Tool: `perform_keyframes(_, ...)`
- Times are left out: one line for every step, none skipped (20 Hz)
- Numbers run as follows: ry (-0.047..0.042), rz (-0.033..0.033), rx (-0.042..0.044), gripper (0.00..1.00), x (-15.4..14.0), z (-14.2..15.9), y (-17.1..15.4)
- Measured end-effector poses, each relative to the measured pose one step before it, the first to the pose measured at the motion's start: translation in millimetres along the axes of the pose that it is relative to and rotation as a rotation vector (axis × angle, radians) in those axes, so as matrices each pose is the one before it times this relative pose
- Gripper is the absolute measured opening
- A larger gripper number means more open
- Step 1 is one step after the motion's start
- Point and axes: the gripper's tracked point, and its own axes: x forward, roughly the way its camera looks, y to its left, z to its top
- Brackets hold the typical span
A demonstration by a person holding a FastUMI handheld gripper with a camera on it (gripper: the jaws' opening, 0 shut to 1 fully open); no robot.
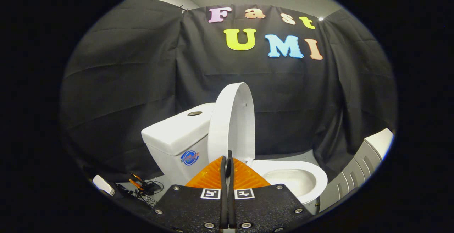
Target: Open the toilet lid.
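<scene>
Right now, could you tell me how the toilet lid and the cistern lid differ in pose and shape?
The toilet lid stands raised, nearly upright, against the cistern; the cistern lid lies flat on top of the tank. The toilet lid is a rounded oval; the cistern lid is boxy, with a flush button set in it. Both are glossy white. The tongs are shut, empty, just before the toilet lid.
</scene>
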Motion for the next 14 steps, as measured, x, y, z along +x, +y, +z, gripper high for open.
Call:
perform_keyframes(0.00032, 0.00922, -0.00671, 0.0, 2.34, -0.76, 4.62)
perform_keyframes(0.00235, 0.0096, -0.00662, 0.0, 2.0, 0.3, 5.09)
perform_keyframes(0.00161, 0.01138, -0.00352, 0.0, 0.72, 0.83, 3.93)
perform_keyframes(0.00047, 0.01155, -0.00329, 0.0, 1.93, 0.8, 4.42)
perform_keyframes(-0.00191, 0.01013, -0.00269, 0.0, 1.42, -0.15, 3.91)
perform_keyframes(-0.00508, 0.00338, -0.00544, 0.0, 1.16, 1.25, 3.81)
perform_keyframes(-0.00251, 0.00181, -0.00564, 0.0, 1.67, 1.04, 2.12)
perform_keyframes(-0.00458, 0.00308, -0.00646, 0.0, 1.12, 0.52, 3.5)
perform_keyframes(-0.00169, 0.00449, -0.00733, 0.0, 2.37, -0.05, 3.16)
perform_keyframes(-0.01412, -0.01013, -0.01058, 0.0, 0.5, 2.82, 0.81)
perform_keyframes(0.00354, -0.00311, -0.01006, 0.0, -2.47, -2.31, 1.73)
perform_keyframes(-0.00935, -0.00759, -0.01043, 0.0, 0.16, 1.14, 0.52)
perform_keyframes(-0.00239, -0.00297, -0.00823, 0.0, -1.3, -0.79, 0.63)
perform_keyframes(-0.01242, -0.00413, -0.00128, 0.0, -0.81, 1.37, -1.67)
